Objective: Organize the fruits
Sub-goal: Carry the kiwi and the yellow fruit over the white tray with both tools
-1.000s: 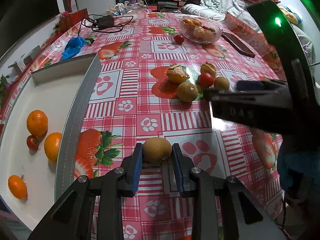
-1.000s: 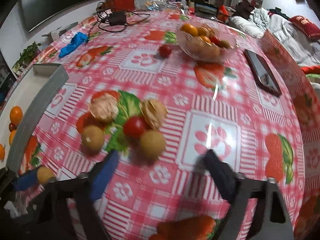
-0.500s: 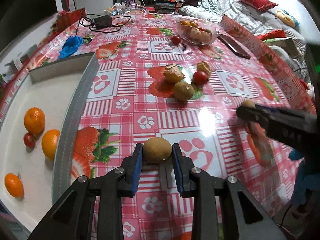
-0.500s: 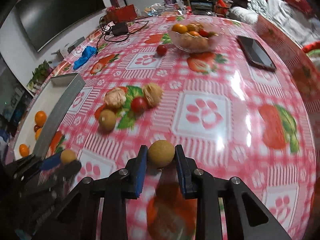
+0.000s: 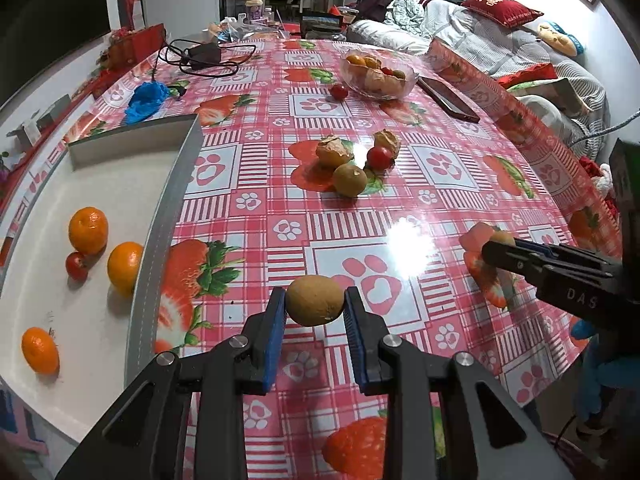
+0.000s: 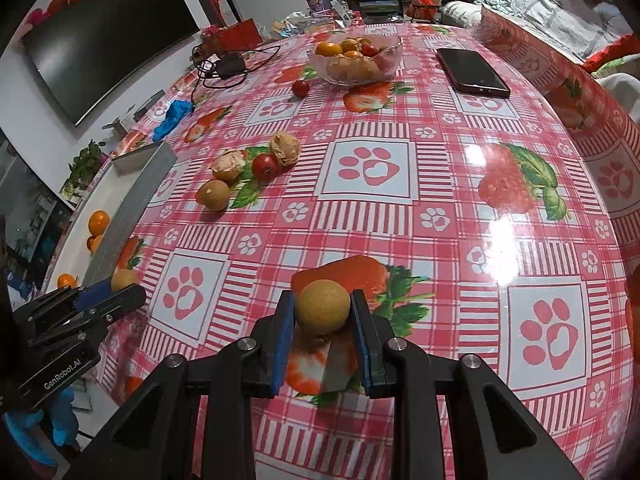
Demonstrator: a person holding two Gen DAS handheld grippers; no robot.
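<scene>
1. The left gripper (image 5: 315,312) is clenched on a brown fruit (image 5: 315,300) above the tablecloth (image 5: 400,184); the white tray (image 5: 104,184) lies to its left, its grey rim just beside. This arm is clearly the nearer to the tray.
2. The right gripper (image 6: 323,322) grips a second brown fruit (image 6: 322,307), well apart from the tray across the table — it would have the longer carry, I judge.
3. The tray already holds oranges (image 5: 88,230) and a small tomato (image 5: 76,266).
4. Loose on the cloth: a third brown fruit (image 5: 350,179), a tomato (image 5: 380,157) and husked fruits (image 5: 334,151); farther off, a glass bowl (image 5: 378,76) and a phone (image 6: 472,72).
5. The room is a dim living space — a television (image 6: 108,36) on the wall.
</scene>
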